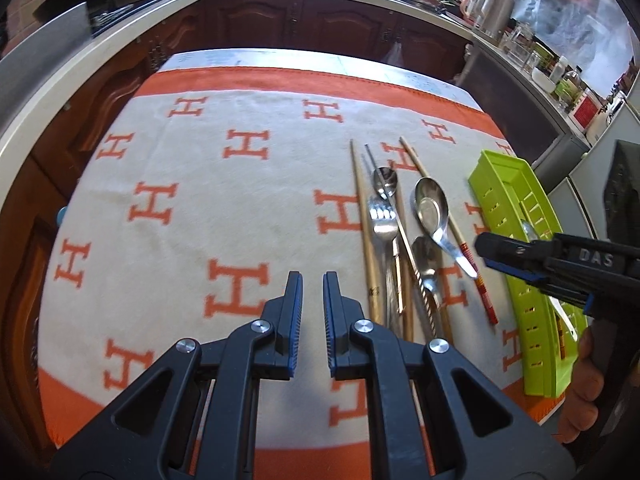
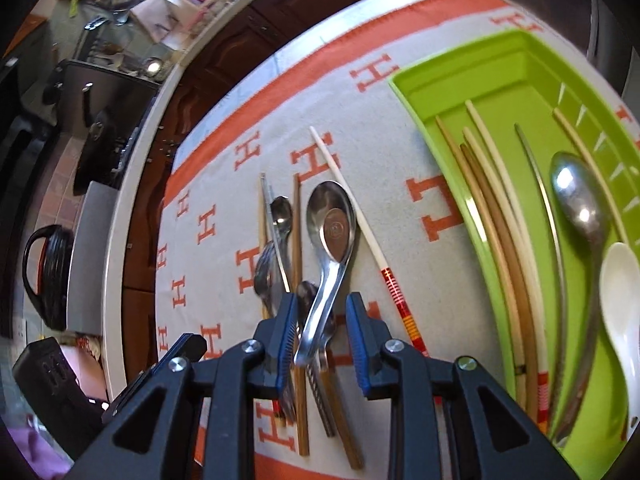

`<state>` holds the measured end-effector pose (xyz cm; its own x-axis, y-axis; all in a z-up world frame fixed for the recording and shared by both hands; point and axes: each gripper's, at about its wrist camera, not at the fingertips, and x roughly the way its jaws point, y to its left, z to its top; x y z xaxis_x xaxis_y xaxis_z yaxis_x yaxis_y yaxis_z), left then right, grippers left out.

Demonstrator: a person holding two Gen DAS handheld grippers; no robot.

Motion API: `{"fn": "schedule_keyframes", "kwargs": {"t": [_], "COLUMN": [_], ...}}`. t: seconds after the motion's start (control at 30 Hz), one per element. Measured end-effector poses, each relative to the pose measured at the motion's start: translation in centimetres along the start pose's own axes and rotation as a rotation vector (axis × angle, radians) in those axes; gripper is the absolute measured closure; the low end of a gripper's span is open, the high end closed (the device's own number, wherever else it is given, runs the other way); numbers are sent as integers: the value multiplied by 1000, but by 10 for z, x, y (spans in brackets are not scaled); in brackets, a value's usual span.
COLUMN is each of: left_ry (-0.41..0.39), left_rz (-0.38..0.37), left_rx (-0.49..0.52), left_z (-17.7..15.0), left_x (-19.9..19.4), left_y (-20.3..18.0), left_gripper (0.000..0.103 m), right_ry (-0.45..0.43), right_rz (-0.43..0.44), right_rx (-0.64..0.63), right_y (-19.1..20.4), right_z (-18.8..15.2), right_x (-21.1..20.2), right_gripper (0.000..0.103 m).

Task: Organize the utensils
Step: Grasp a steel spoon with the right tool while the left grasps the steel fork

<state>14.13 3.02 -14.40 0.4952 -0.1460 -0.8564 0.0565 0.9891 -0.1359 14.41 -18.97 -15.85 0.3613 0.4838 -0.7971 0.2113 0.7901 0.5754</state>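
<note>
Kitchen cabinets and counters ring the bench, which is covered by an orange-and-cream blanket patterned with H letters. From the left wrist view, the left tongs hover empty over the blanket with a narrow gap between the pads, left of the loose utensils. Those lie in a row: wooden chopsticks, a fork, small spoons and a large steel spoon. At the right edge sits the green tray, with the right tongs reaching in above it.

From the right wrist view, the right tongs stand open around the steel spoon's handle, one pad on each side, not yet closed on it. A white chopstick with a red end lies just to the right. The tray on the far right already holds chopsticks, a metal spoon and a white spoon.

The grip looks best taken on the handle alone, square across it, clear of the ridged handle beneath, before lifting over the tray wall.
</note>
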Motion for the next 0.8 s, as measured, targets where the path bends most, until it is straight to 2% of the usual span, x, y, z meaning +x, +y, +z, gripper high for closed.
{"fn": "schedule_keyframes", "kwargs": {"t": [0.23,0.33,0.37,0.6,0.8], "left_ry": [13,24,32,80,133], "left_rz": [-35,-58,-70,-197,-258], "left_rx": [25,34,37,20,-44], "left_z": [20,26,28,30,29], "left_x": [26,35,39,54,71], "left_y": [-18,-24,-27,-31,-26], "left_gripper": [95,95,95,95,95], "right_ry": [55,58,53,-1,-28], "right_rz": [20,22,25,62,86], "right_rx": [29,35,35,41,16], "right_y": [-3,-6,-8,-14,-15], "right_z": [5,5,5,4,2], "right_x": [22,25,25,14,2], "right_gripper": [78,93,101,101,101]}}
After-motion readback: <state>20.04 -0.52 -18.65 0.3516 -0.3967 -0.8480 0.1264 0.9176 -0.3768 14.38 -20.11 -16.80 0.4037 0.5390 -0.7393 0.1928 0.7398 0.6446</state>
